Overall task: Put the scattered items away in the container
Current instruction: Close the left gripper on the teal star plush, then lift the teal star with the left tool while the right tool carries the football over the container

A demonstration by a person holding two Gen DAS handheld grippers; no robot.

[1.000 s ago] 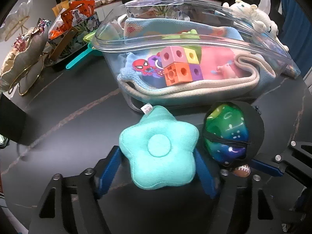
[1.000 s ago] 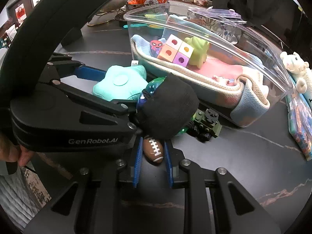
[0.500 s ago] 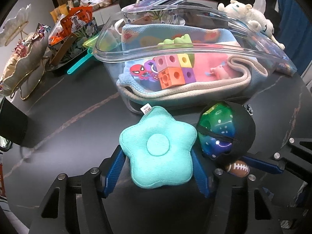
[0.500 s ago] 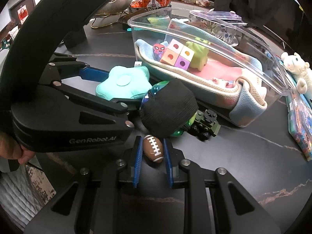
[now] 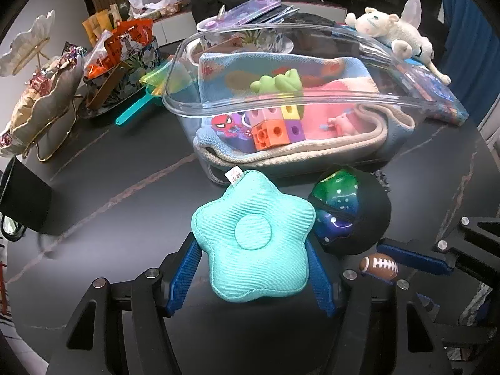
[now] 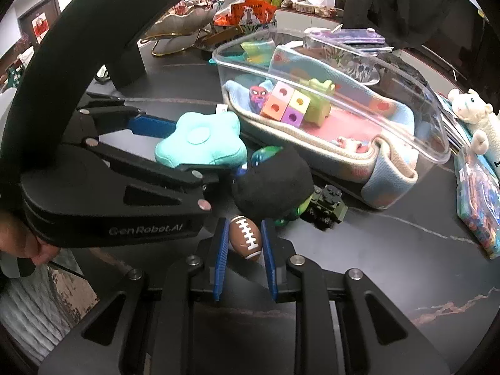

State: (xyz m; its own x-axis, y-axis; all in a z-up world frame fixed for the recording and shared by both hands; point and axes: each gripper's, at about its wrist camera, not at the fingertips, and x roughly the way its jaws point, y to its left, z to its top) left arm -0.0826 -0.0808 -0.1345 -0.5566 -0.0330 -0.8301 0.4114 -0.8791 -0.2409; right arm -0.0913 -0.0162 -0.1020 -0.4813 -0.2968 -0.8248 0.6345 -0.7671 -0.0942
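Turquoise star cushion (image 5: 251, 237) is pinched between the blue pads of the left claw (image 5: 253, 268), near the clear container (image 5: 312, 100) on the dark worktop (image 5: 109, 193). The right claw (image 6: 244, 243) pinches a small brown football (image 6: 245, 237). A black-covered ball (image 5: 353, 212) sits just right of the cushion.

On the tabletop (image 5: 109, 193), the star cushion (image 5: 253, 237) lies before the container (image 5: 312, 100), the ball (image 5: 350, 212) touching its right side, the toy football (image 5: 378, 266) nearer still.
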